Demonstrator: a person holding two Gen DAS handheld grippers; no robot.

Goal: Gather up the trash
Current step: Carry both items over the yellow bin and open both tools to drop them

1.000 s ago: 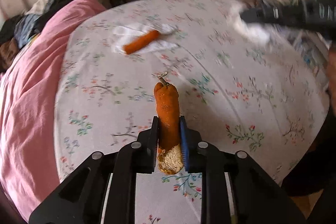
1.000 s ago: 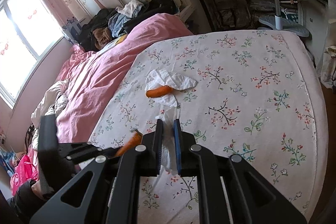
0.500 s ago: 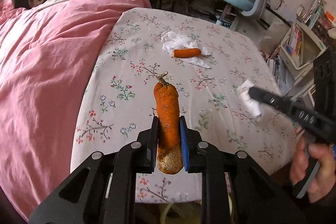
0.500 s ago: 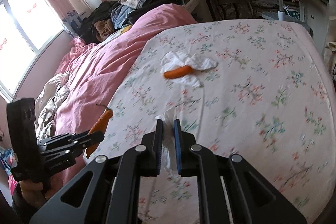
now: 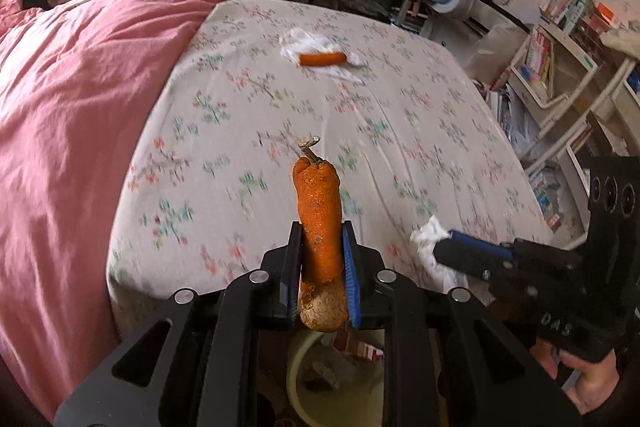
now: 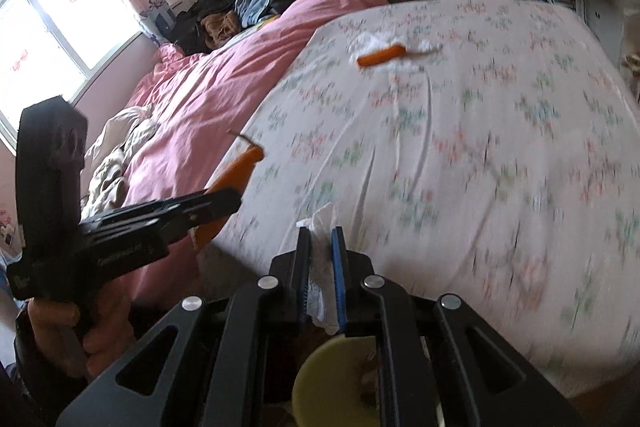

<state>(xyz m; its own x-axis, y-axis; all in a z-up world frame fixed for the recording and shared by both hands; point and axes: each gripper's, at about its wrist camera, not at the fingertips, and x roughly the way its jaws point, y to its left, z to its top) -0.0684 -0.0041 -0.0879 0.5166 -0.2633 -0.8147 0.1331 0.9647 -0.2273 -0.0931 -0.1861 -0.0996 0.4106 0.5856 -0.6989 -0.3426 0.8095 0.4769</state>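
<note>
I have a carrot (image 5: 319, 223) clamped in my left tool (image 5: 320, 259) and a crumpled tissue (image 6: 320, 267) pinched in my right tool (image 6: 321, 259), both near the bed's (image 5: 400, 131) near edge. A yellow bin (image 6: 332, 379) sits below them; far across the bed, another carrot (image 5: 322, 58) lies on white tissue (image 5: 304, 41).

The carrot (image 5: 319, 223) skin is rough and matt; the tissue (image 6: 320, 291) is thin crumpled paper; the bed (image 5: 400, 131) has smooth printed cloth.

2 wrist views across the floral bed (image 5: 400, 131), each showing the other tool.
</note>
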